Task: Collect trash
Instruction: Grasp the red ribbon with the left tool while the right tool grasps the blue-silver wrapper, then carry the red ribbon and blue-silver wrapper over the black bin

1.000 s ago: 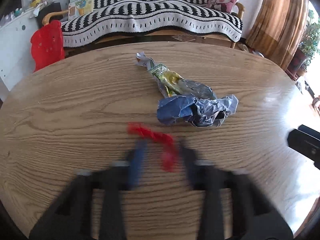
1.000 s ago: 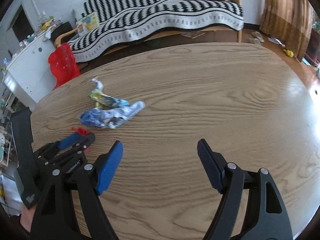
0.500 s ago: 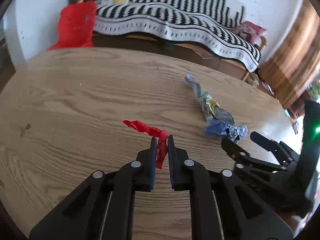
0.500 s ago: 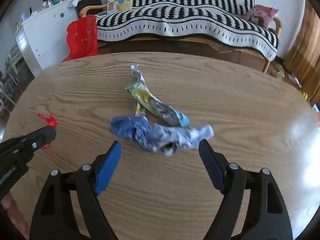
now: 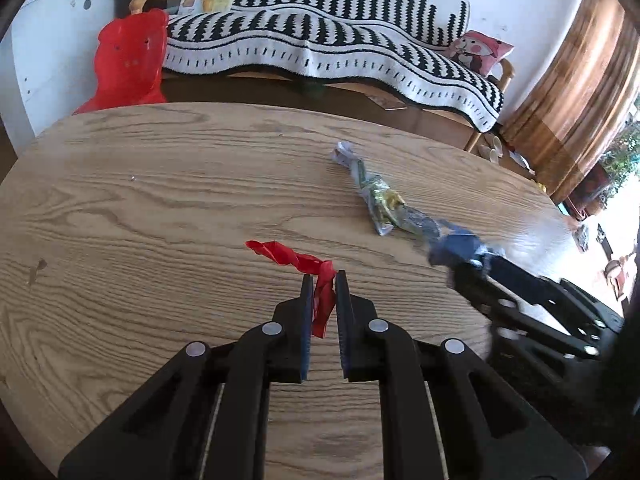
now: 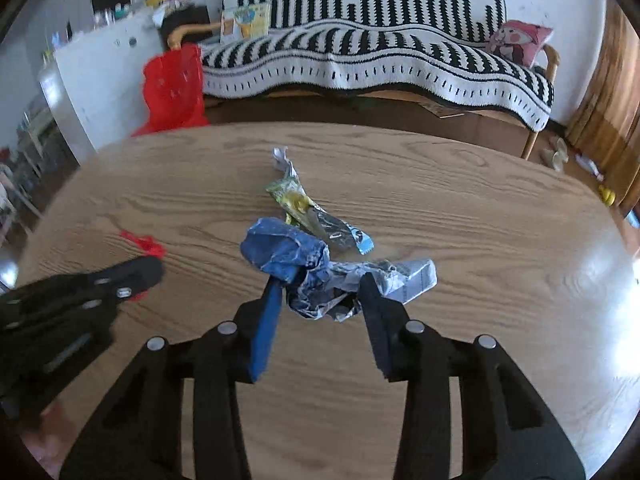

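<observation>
The left gripper (image 5: 323, 280) pinched the thin red wrapper (image 5: 298, 261) over the table (image 5: 160, 208), while the right gripper (image 6: 320, 284) straddled the blue wrapper (image 6: 288, 252), spread wide, and it might slip out.

In the left wrist view the right gripper (image 5: 472, 276) is blurred and hides most of the blue wrapper (image 5: 456, 246); the table (image 5: 120, 208) is cut off at the frame's edges
</observation>
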`<move>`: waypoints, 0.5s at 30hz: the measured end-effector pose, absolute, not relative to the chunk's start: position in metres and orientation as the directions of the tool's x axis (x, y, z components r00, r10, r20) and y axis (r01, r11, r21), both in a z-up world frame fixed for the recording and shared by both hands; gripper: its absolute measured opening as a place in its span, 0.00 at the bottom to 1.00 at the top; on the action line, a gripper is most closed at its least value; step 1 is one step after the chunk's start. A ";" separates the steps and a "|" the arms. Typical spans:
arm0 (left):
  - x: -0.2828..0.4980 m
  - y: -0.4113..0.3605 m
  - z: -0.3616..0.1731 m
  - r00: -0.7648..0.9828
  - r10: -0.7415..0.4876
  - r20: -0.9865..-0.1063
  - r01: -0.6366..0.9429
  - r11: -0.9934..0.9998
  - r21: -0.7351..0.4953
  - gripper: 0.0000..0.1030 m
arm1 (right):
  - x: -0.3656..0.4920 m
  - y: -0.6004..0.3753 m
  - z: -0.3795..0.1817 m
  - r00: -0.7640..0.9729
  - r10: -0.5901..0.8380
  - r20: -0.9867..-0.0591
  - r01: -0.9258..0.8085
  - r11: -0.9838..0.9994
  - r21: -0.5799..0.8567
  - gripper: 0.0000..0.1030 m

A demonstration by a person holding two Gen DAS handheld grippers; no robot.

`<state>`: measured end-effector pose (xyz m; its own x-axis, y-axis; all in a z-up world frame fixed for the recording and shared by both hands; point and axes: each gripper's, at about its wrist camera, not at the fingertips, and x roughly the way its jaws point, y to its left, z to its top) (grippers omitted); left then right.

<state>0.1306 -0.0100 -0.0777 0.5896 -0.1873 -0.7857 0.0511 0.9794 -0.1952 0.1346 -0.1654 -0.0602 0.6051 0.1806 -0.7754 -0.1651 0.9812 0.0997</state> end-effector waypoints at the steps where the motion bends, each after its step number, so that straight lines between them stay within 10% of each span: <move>1: 0.129 -0.013 -0.078 0.590 -0.191 -0.784 0.054 0.979 -0.197 0.10 | 0.128 -0.174 -0.055 0.605 0.200 -0.771 -0.162 0.979 0.127 0.39; 15: 0.079 -0.141 -0.064 0.565 -0.333 -0.755 0.315 0.933 -0.176 0.10 | 0.031 -0.325 -0.038 0.638 0.161 -0.753 0.068 0.962 0.264 0.39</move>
<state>0.0787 -0.1410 -0.0636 0.5648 -0.3330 -0.7550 0.3152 0.9326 -0.1756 0.0310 -0.3251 -0.0376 0.6377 0.1614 -0.7532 0.0685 0.9621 0.2641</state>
